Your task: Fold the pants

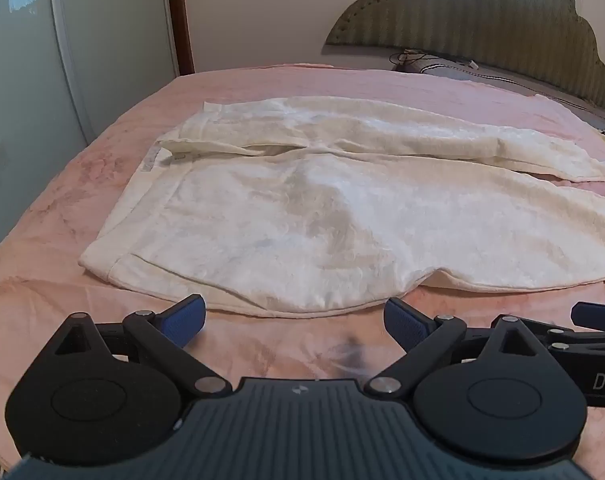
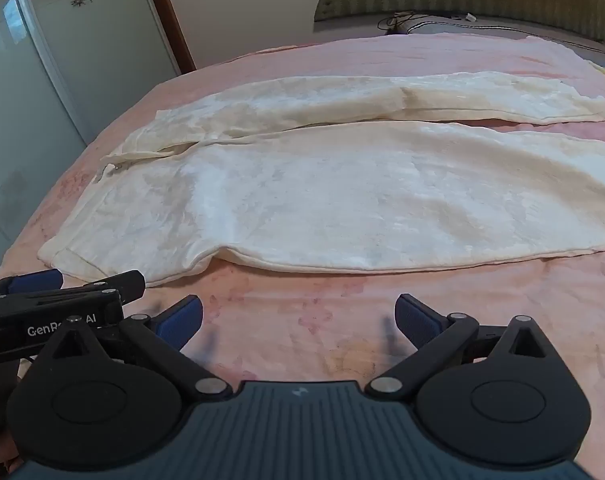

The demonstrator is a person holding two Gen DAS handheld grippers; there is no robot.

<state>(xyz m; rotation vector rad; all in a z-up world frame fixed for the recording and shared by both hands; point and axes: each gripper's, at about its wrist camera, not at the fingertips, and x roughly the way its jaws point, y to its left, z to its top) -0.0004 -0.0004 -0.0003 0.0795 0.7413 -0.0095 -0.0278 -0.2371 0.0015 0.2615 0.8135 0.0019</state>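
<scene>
Cream, crinkled-fabric pants lay spread flat mid-frame on the pink bedspread — no fold yet made | left gripper and right gripper both gaped empty at lower frame — all folding remained.

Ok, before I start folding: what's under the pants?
The pants lie spread flat on a pink bedspread, which shows all around them. Whatever lies directly beneath the fabric is covered, so I can't tell if anything else is there.

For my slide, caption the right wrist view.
Open right gripper hovers before cream pants spread flat on a pink bedspread.
</scene>
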